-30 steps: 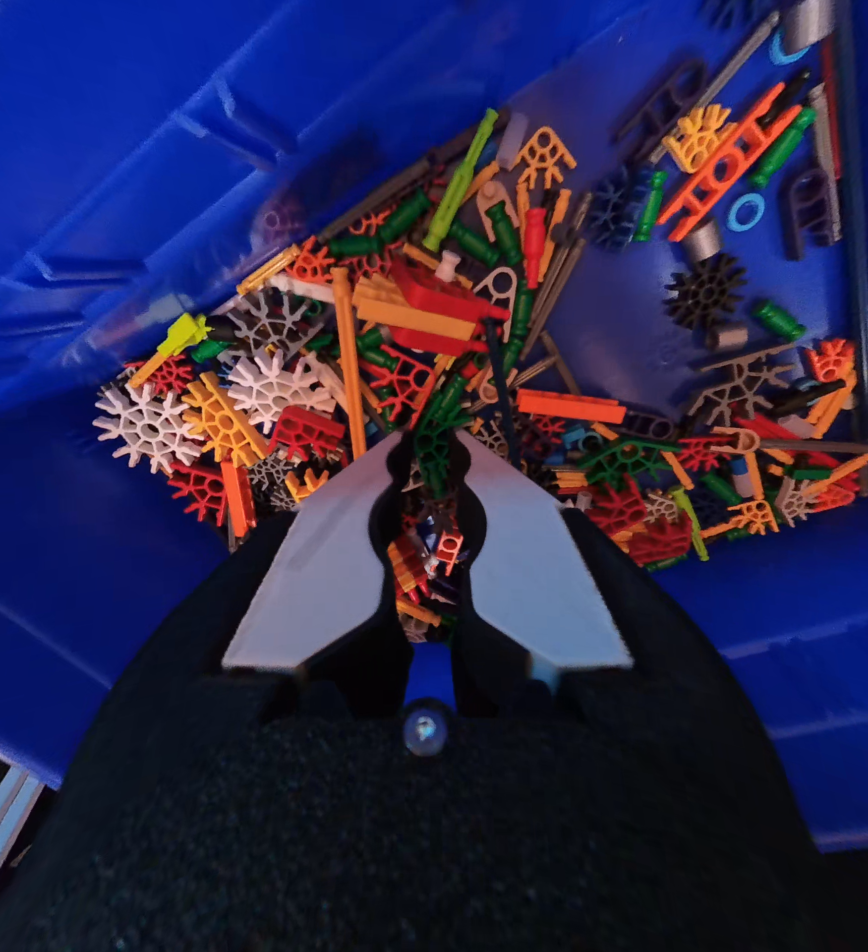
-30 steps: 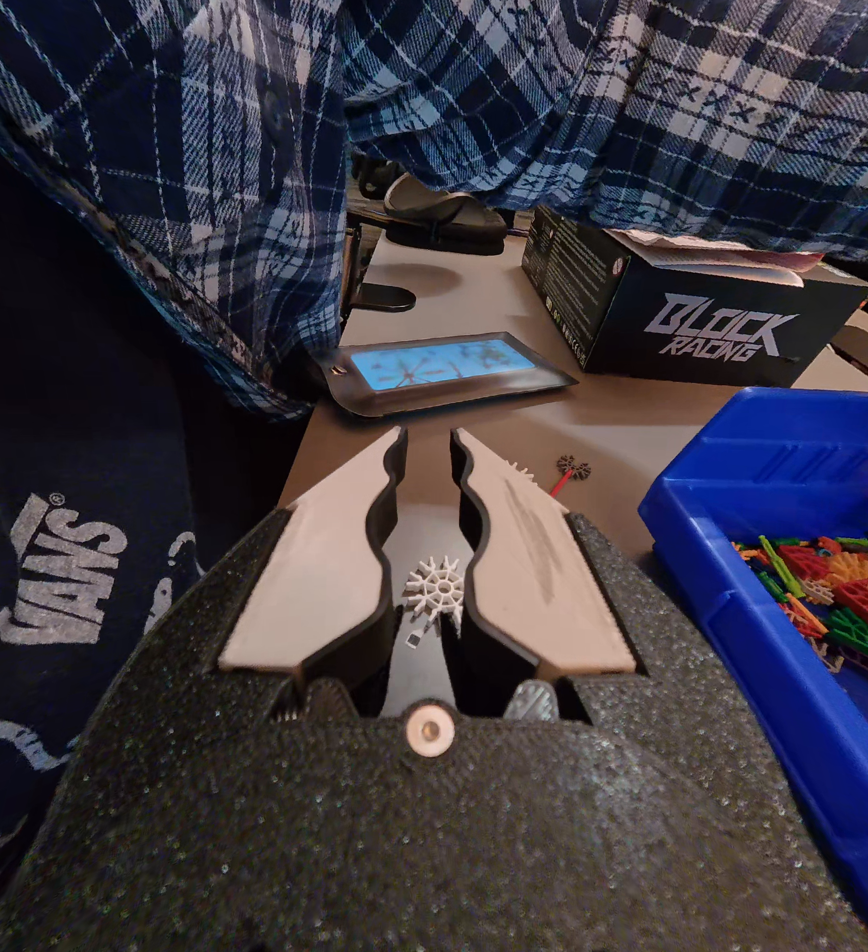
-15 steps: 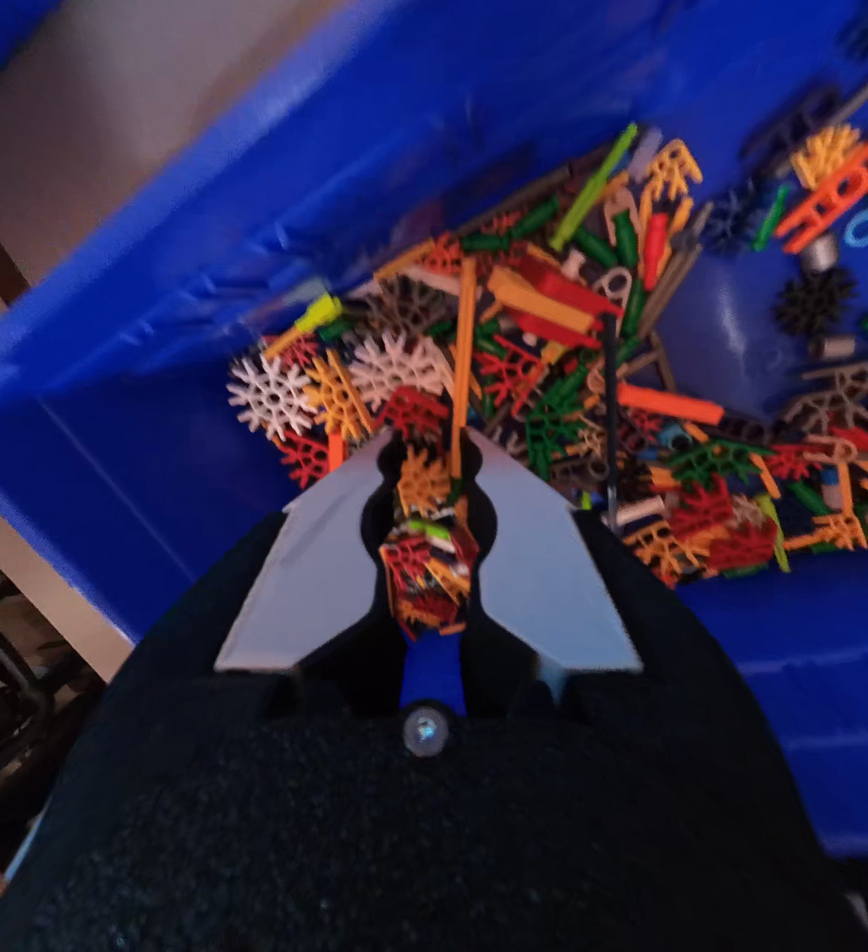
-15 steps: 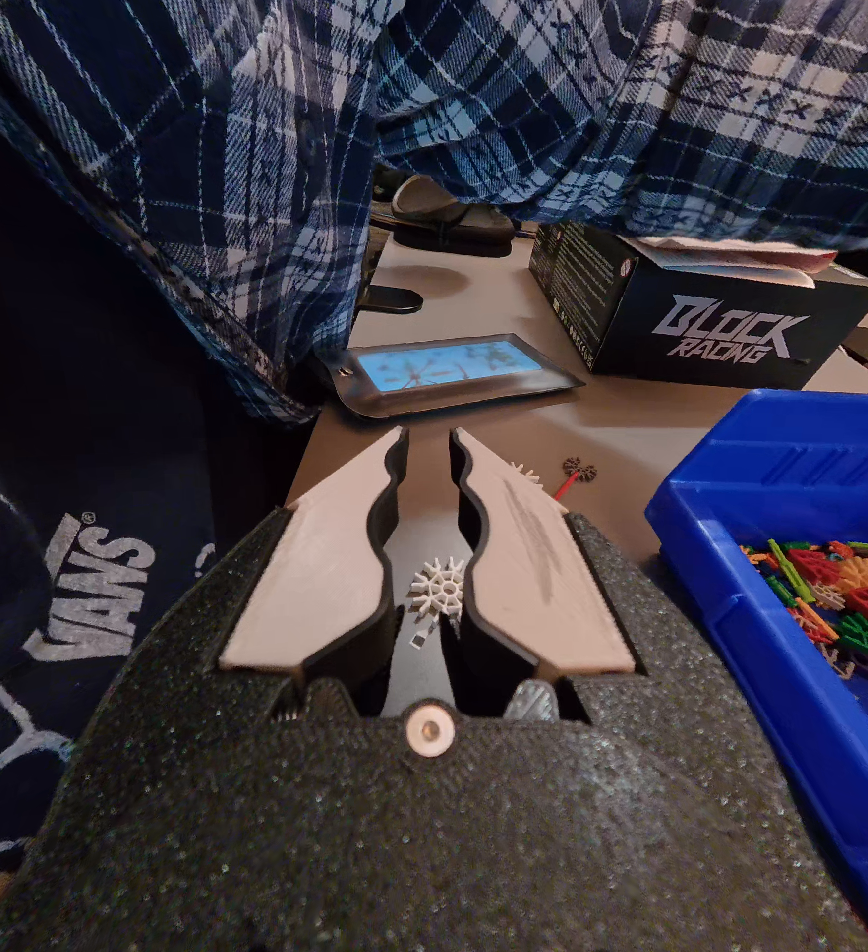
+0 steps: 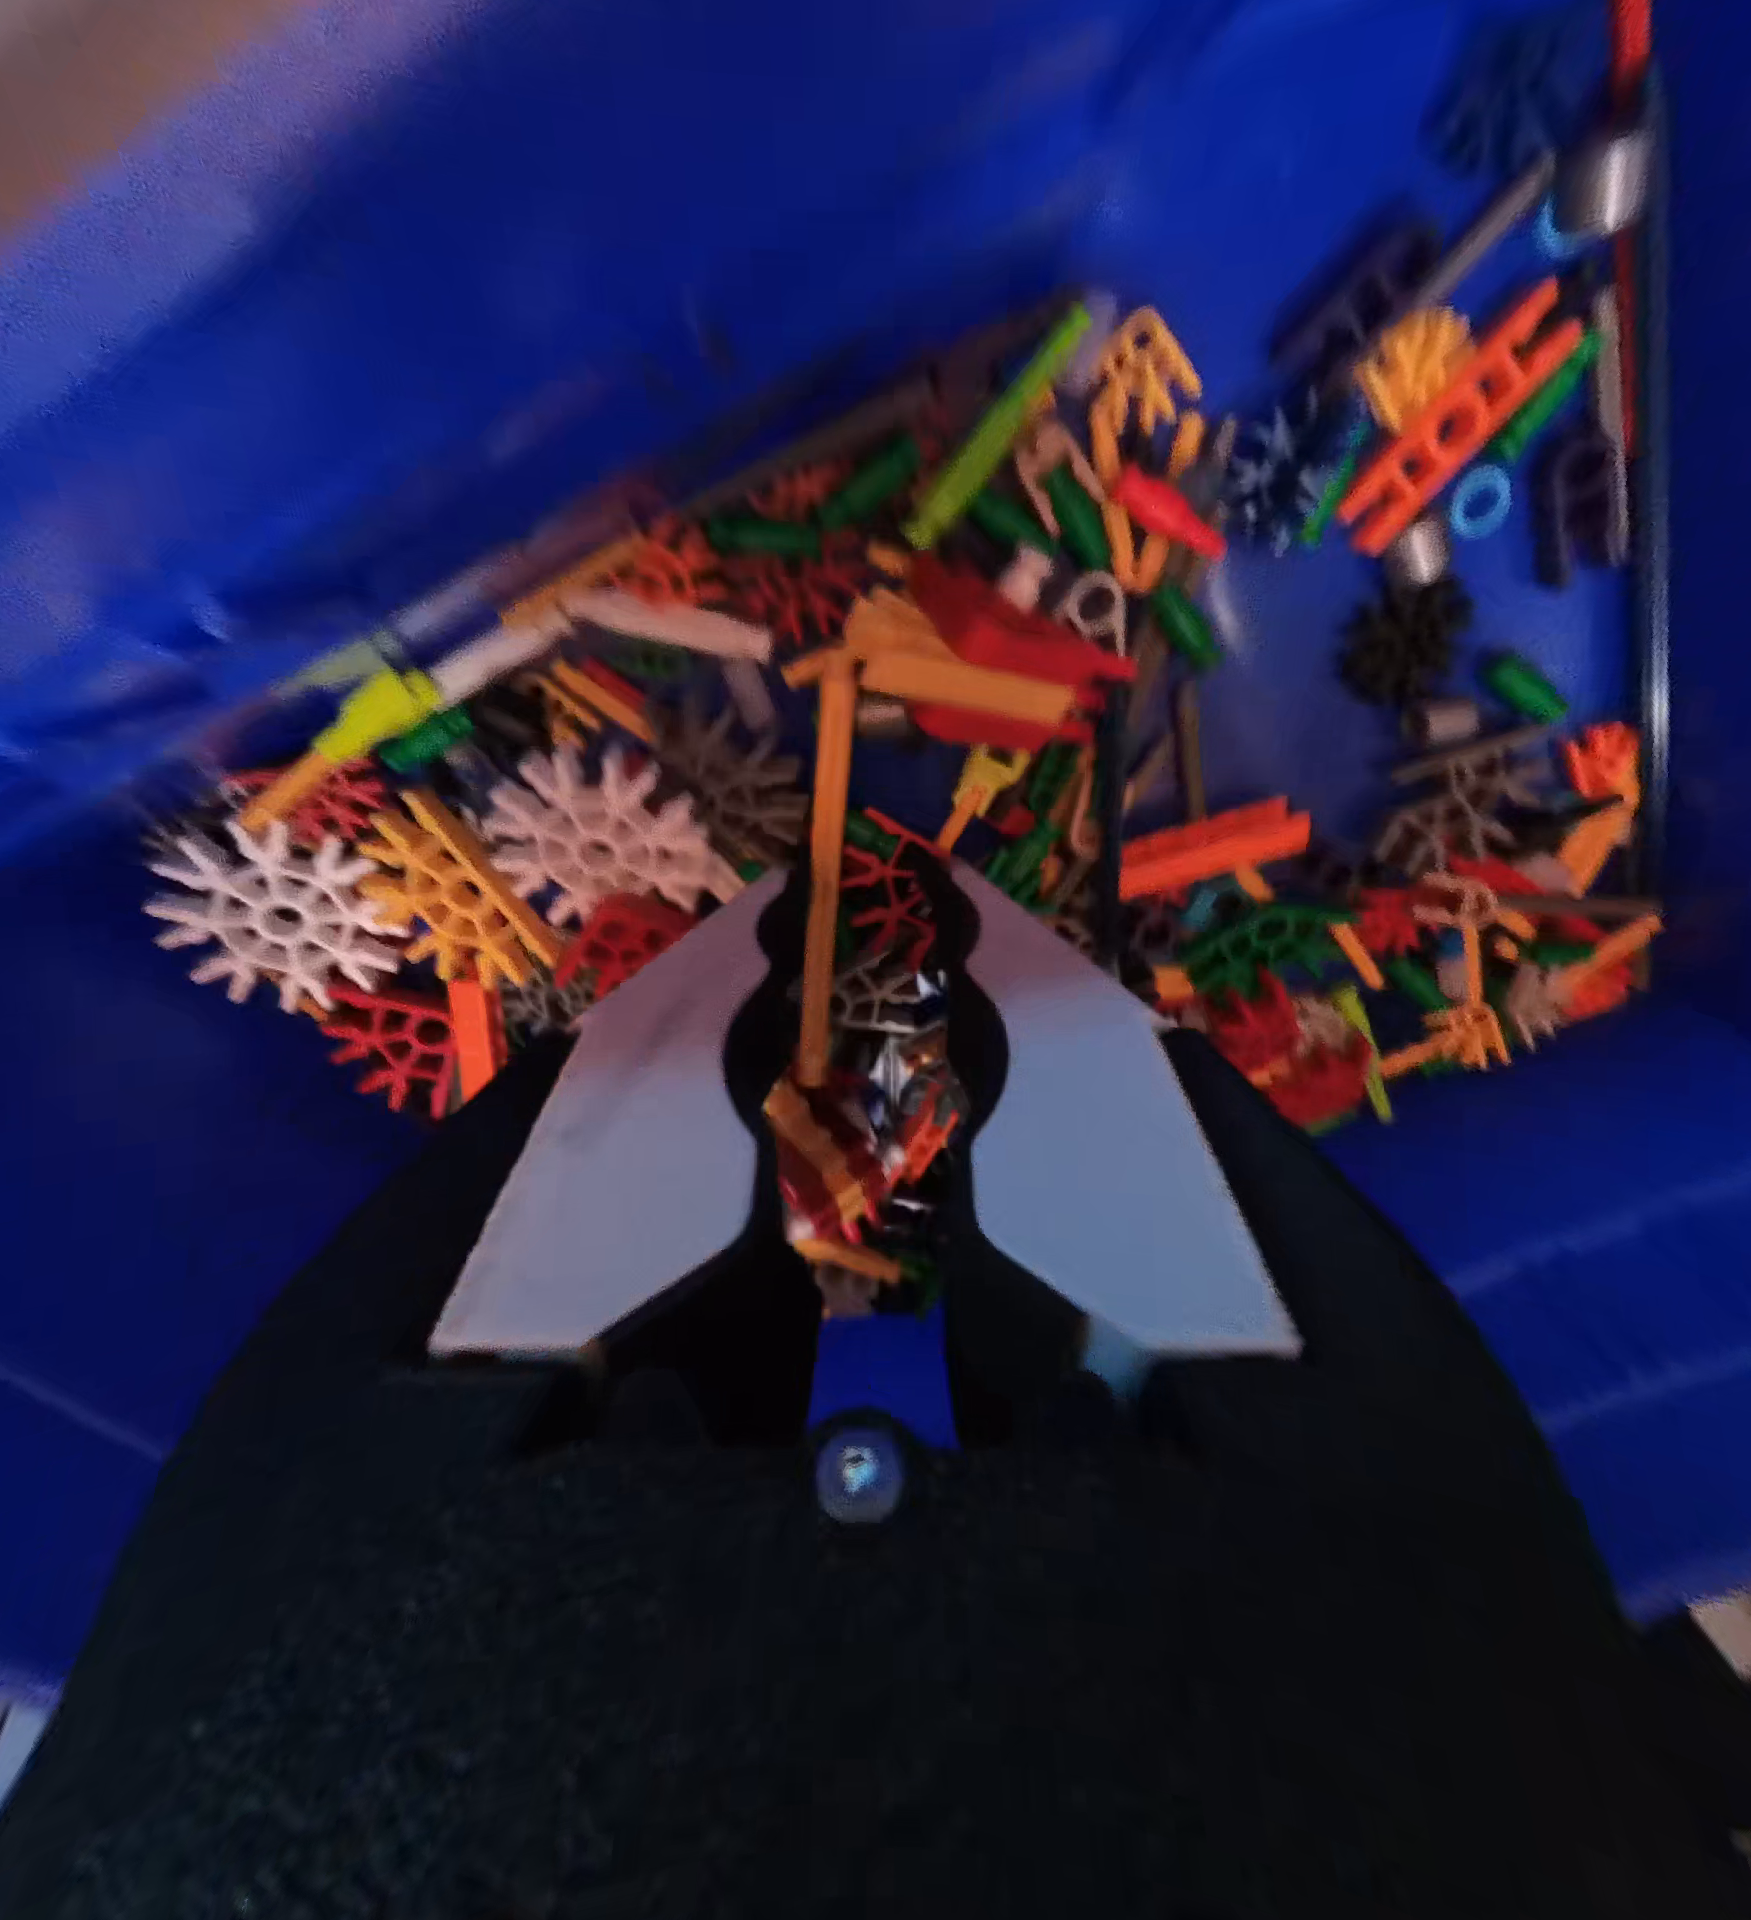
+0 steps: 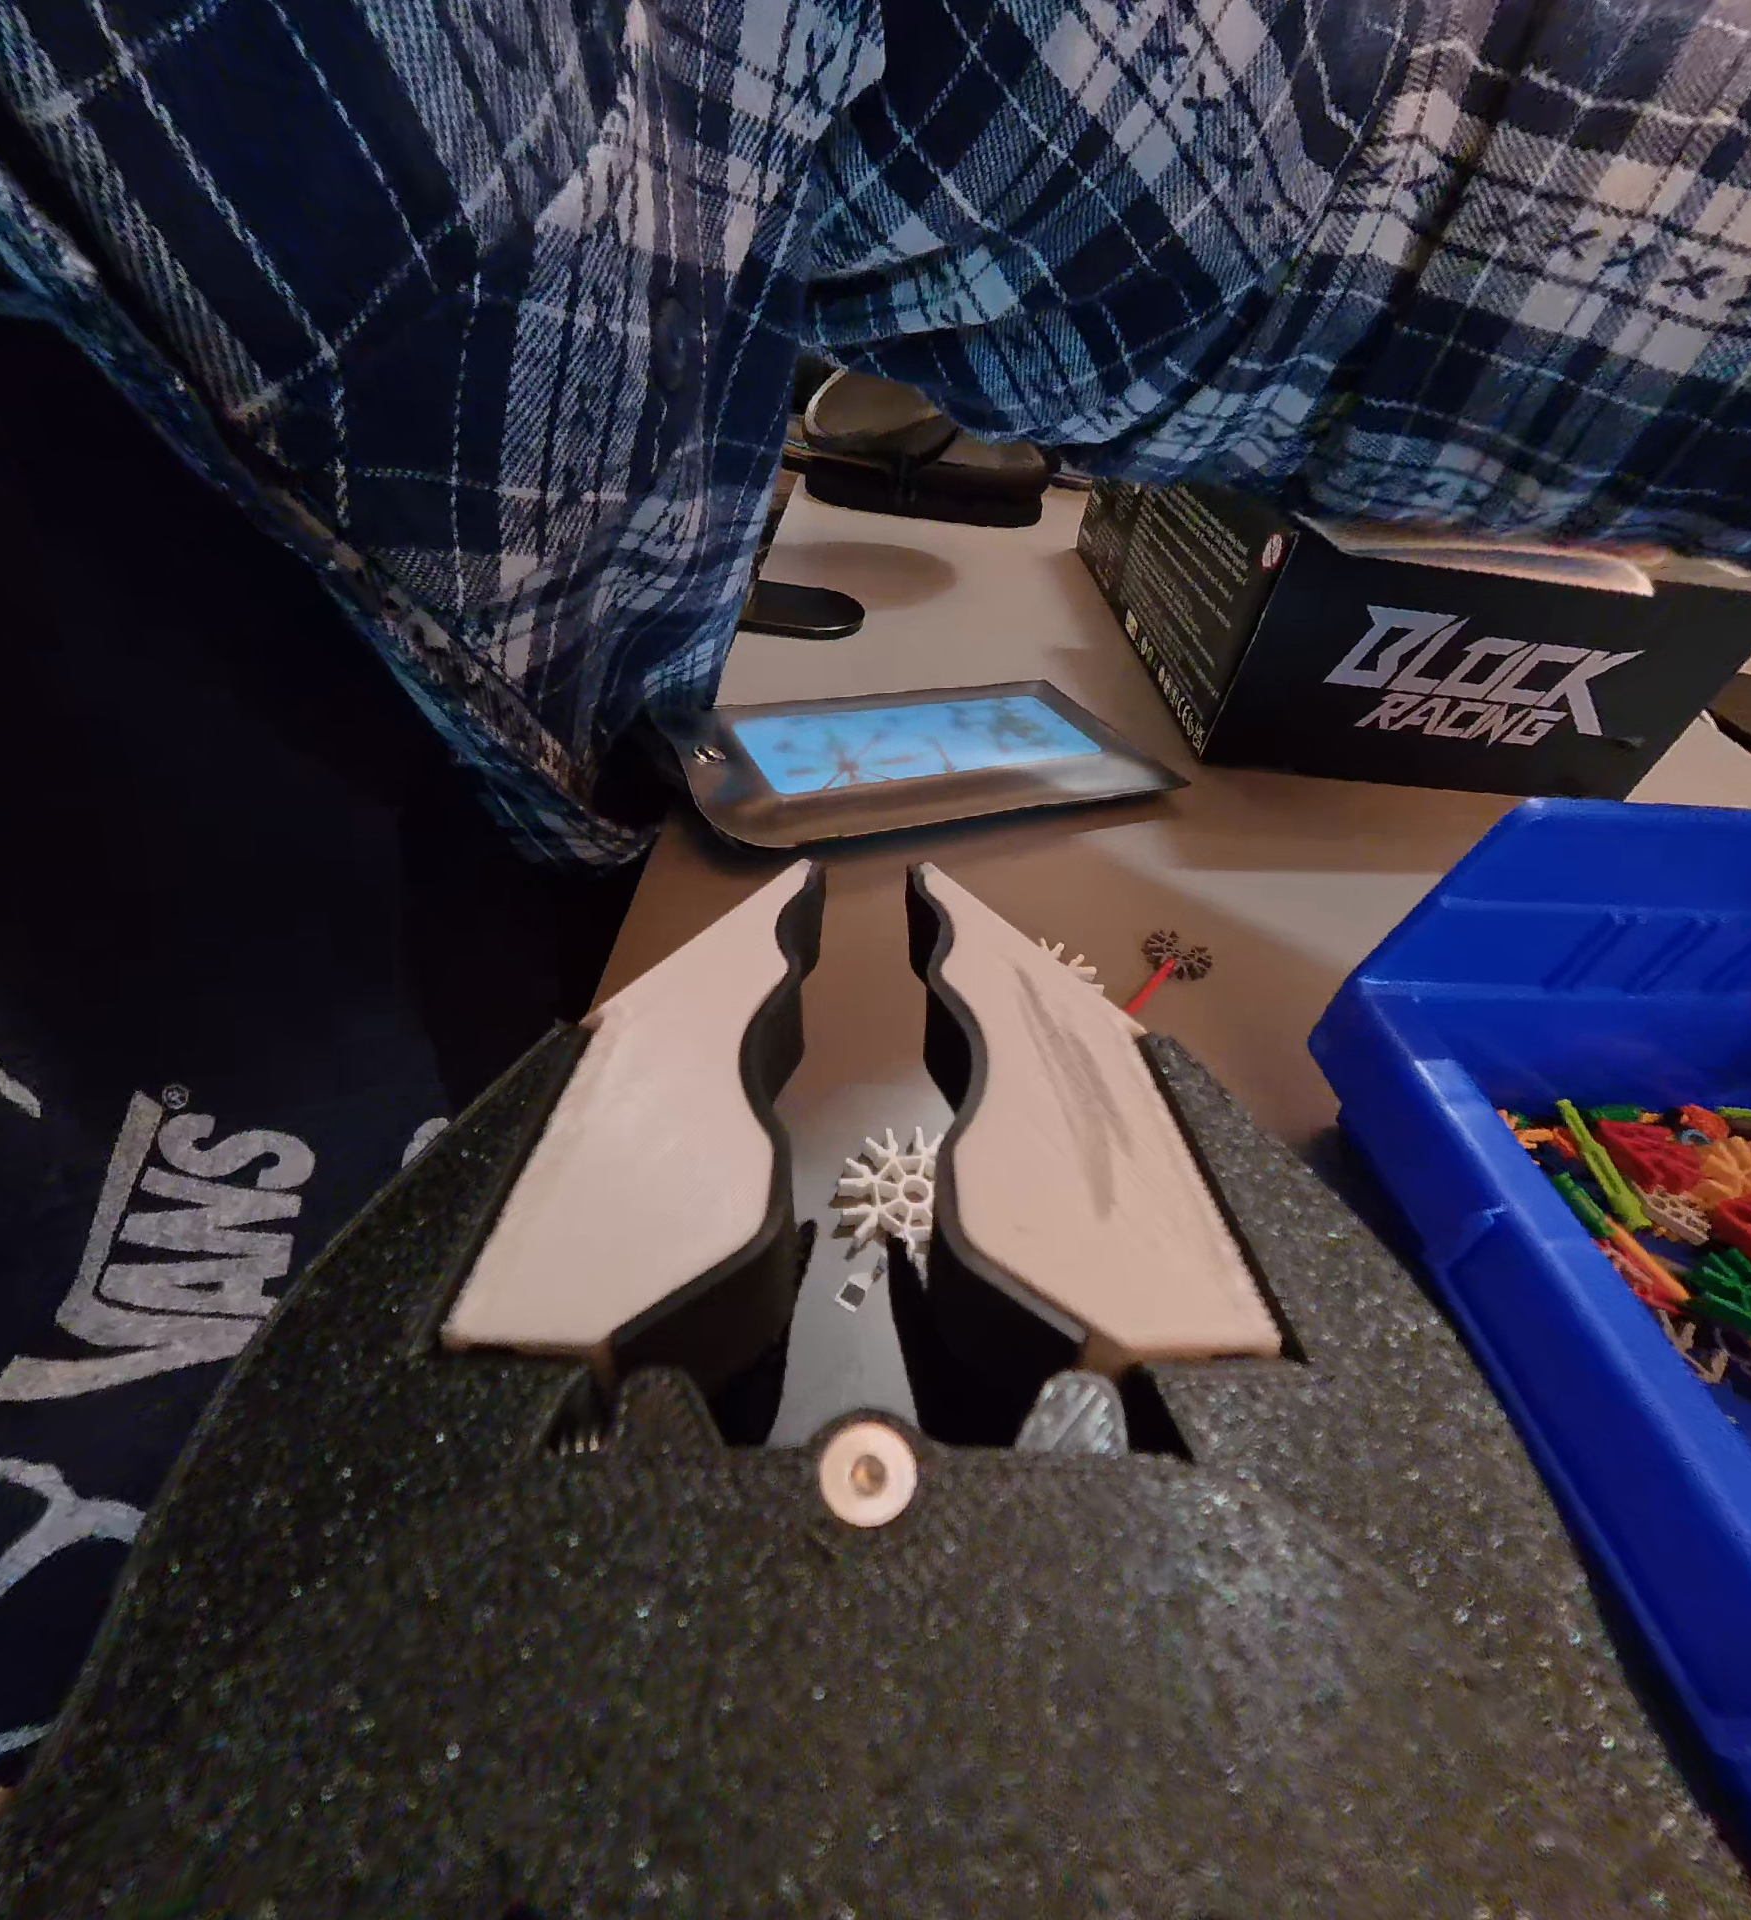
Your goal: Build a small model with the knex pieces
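My left gripper (image 5: 869, 883) hangs over a heap of plastic construction pieces (image 5: 954, 790) in a blue bin (image 5: 435, 416). Its jaws stand a little apart, and a long orange rod (image 5: 821, 852) runs up through the gap; the frame is smeared with motion, so I cannot tell whether the pads press that rod or merely frame it. Around the tips lie two white snowflake connectors (image 5: 279, 914), red and yellow connectors and a lime rod, banked against one wall, likely because the bin or my view is tilted.

My right gripper (image 6: 863, 883) sits low over the grey table (image 6: 1266, 862), jaws apart with nothing between the tips. Deeper in the gap, beside the inner face of one finger, a small white snowflake connector (image 6: 892, 1184) lies flat on the table; I cannot tell whether it touches. Farther out are a dark connector on a red rod (image 6: 1167, 961), a lit phone (image 6: 902, 743), a black box (image 6: 1422, 665) and a plaid shirt (image 6: 850, 208).
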A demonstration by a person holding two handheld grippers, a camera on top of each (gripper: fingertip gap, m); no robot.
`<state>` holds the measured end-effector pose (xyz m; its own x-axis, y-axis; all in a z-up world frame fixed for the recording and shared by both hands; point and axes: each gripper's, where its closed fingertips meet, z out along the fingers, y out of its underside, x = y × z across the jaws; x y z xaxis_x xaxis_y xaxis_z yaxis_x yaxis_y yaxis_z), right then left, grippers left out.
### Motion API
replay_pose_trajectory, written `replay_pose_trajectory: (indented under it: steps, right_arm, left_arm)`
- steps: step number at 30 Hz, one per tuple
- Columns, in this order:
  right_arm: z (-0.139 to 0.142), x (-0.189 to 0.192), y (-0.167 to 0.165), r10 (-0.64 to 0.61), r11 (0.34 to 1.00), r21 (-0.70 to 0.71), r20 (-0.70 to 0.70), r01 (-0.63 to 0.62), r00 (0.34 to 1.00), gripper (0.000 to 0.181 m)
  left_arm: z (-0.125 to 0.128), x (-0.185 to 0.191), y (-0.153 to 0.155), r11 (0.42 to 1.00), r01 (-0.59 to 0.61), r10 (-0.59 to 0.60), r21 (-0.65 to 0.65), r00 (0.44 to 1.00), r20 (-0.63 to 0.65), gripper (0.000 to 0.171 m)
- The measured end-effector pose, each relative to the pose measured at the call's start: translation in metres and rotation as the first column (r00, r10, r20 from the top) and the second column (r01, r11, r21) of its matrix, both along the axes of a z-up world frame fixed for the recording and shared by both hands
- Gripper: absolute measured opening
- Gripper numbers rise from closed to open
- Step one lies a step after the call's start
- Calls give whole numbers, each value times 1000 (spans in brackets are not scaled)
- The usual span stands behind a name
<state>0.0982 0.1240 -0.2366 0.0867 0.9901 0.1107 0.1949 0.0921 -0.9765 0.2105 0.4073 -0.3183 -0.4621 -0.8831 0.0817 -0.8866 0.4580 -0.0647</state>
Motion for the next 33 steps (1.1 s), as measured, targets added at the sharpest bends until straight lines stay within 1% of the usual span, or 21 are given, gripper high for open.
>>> replay_pose_trajectory:
  steps: [1,3,5,6,8,10,11,12,14,16,17,20,22,26,28,29,30,31,33]
  right_arm:
    - [0,0,0,1,1000,1,0,-1,1000,15]
    - [1,0,-1,1,1000,5,-2,-1,1000,15]
    - [2,0,0,0,1000,5,-5,0,1000,15]
    - [2,0,0,0,1000,5,-7,0,1000,15]
    - [1,0,0,-2,1000,6,-5,2,1000,15]
    - [1,0,0,-3,1000,5,-1,3,1000,15]
    - [0,0,0,-3,1000,5,0,3,1000,15]
    - [0,0,0,-3,1000,5,0,3,1000,15]
    - [1,0,0,-2,1000,4,-1,2,1000,15]
    - [1,0,-1,1,1000,4,-1,-1,1000,15]
    - [0,0,-1,3,1000,5,1,-3,1000,15]
    - [0,0,-2,4,1000,7,5,-4,1000,15]
    - [1,0,-2,4,1000,6,2,-4,1000,15]
    - [1,0,-2,6,1000,3,1,-6,1000,15]
    - [0,0,-3,8,1000,2,2,-8,1000,15]
    - [0,0,-3,7,1000,1,2,-7,1000,15]
    - [1,0,-3,7,1000,0,1,-7,1000,15]
    - [1,1,-3,7,1000,0,-1,-7,1000,15]
    - [2,1,-3,7,1000,-2,-4,-7,1000,15]
  left_arm:
    - [1,-5,2,1000,10,-10,13,1000,-16,23]
    - [5,-1,9,999,7,-8,49,1000,13,26]
    - [12,15,13,997,4,-12,75,994,108,31]
    - [15,23,13,997,-4,-7,73,989,151,37]
    - [14,36,16,996,-19,1,88,980,201,47]
    - [4,33,19,994,-19,2,105,986,164,52]
    - [0,30,20,993,-13,-4,116,989,148,50]
    - [0,29,19,994,-3,-13,109,989,146,41]
    - [-1,19,19,994,-8,-2,105,996,93,35]
    - [0,3,17,997,-8,7,79,1000,6,34]
    - [0,-4,21,995,-16,19,100,1000,-24,35]
    - [5,-11,41,979,-27,36,202,999,-38,33]
    - [11,-13,45,973,-29,34,229,999,-19,35]
    - [23,-9,31,983,-22,15,184,999,39,36]
    - [29,-8,12,995,-11,4,100,998,70,37]
    - [32,-9,0,999,-1,-3,51,997,74,39]
    - [34,-11,-12,1000,16,-16,3,997,70,45]
    - [35,-13,-19,1000,29,-28,-11,997,68,53]
    - [31,-22,-29,998,60,-60,-17,998,25,56]
